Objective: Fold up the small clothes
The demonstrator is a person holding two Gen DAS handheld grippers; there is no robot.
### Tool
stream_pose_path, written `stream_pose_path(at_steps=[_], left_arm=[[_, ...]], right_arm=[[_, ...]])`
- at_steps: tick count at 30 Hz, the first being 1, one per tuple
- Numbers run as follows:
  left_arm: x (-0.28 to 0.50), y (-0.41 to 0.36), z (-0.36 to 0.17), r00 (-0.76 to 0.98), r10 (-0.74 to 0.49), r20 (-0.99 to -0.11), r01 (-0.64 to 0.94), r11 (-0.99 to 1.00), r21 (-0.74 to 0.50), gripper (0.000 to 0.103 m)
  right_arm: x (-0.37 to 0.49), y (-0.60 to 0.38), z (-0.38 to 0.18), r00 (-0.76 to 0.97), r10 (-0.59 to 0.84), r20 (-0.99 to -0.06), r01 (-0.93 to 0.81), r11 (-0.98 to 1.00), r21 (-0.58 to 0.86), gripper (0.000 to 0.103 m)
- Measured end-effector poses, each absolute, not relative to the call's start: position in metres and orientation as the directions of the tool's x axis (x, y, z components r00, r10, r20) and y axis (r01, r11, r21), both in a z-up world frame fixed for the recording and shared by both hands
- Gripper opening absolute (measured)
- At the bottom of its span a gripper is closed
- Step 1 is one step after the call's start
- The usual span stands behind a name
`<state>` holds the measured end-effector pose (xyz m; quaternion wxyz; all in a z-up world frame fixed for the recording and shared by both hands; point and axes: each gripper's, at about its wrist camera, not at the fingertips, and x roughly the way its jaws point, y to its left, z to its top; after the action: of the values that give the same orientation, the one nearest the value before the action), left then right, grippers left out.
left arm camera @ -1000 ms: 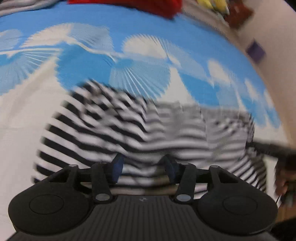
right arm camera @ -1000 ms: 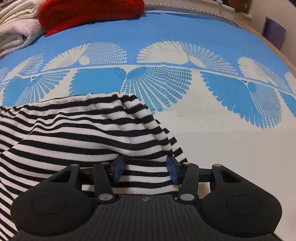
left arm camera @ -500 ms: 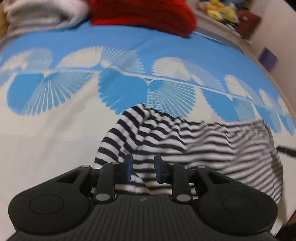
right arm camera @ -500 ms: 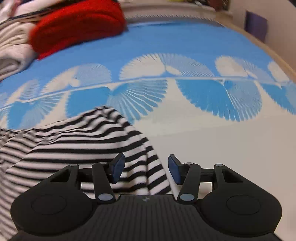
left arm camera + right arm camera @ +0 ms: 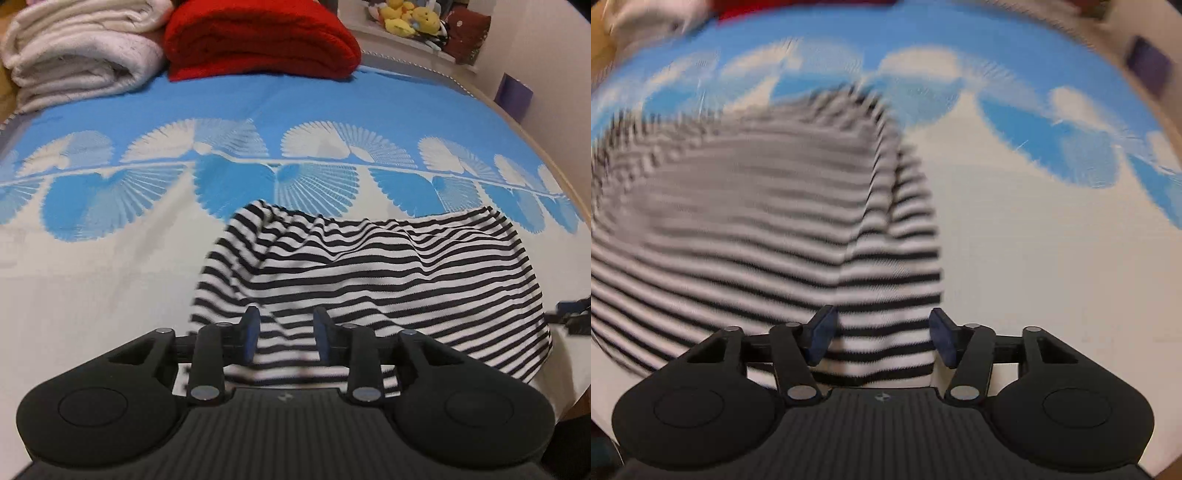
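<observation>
Red blanket (image 5: 258,37) sharp from left wrist, seemingly smeared opposite.

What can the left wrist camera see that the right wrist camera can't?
Only the left wrist view shows the yellow plush toys on the far ledge, the folded white blanket as a sharp shape, and the right gripper's tip at its right edge. Only the right wrist view shows the right gripper whole, jaws apart; this view is motion-blurred. Both show the striped garment lying on the blue-and-white bedspread, the red blanket and the purple object. The left gripper is open over the garment.
</observation>
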<state>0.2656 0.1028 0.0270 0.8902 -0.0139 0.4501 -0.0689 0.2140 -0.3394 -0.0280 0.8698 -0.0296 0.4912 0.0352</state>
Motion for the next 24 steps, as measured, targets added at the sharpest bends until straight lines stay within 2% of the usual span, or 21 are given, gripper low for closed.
stream_pose_path(at_steps=[4,7,9,11,13,15,16,18,24], left_arm=[[0.222,0.117,0.062,0.669,-0.114,-0.735,0.114,0.992,-0.051,0.057],[0.188,0.134,0.073,0.735,-0.107,-0.670,0.079,0.994,-0.072,0.062],[0.168,0.147,0.069,0.774,-0.091,-0.626,0.035,0.994,-0.101,0.063],[0.152,0.161,0.054,0.799,-0.062,-0.598,-0.016,0.992,-0.125,0.063],[0.153,0.176,0.046,0.741,-0.013,-0.672,-0.121,0.981,-0.152,0.062],[0.146,0.191,0.052,0.784,-0.033,-0.620,-0.144,0.961,-0.234,0.067],[0.145,0.195,0.055,0.794,-0.011,-0.608,-0.166,0.958,-0.233,0.070],[0.146,0.200,0.054,0.787,0.037,-0.616,-0.216,0.952,-0.219,0.070],[0.153,0.196,0.052,0.770,0.019,-0.637,-0.188,0.962,-0.198,0.070]], right_arm=[[0.181,-0.341,0.017,0.661,0.047,-0.749,-0.023,0.999,0.043,0.056],[0.138,-0.332,0.047,0.774,0.096,-0.626,-0.021,0.992,0.127,0.059],[0.115,-0.328,0.048,0.805,0.116,-0.581,-0.015,0.984,0.177,0.063],[0.100,-0.320,0.041,0.785,0.119,-0.608,0.013,0.978,0.208,0.062],[0.089,-0.311,0.039,0.794,0.142,-0.592,0.012,0.969,0.248,0.062],[0.086,-0.300,0.034,0.797,0.127,-0.590,0.019,0.972,0.235,0.062],[0.085,-0.294,0.031,0.795,0.119,-0.595,0.015,0.976,0.216,0.062],[0.089,-0.283,0.025,0.783,0.114,-0.611,-0.008,0.985,0.174,0.062],[0.094,-0.252,0.016,0.764,0.102,-0.636,-0.055,0.994,0.094,0.062]])
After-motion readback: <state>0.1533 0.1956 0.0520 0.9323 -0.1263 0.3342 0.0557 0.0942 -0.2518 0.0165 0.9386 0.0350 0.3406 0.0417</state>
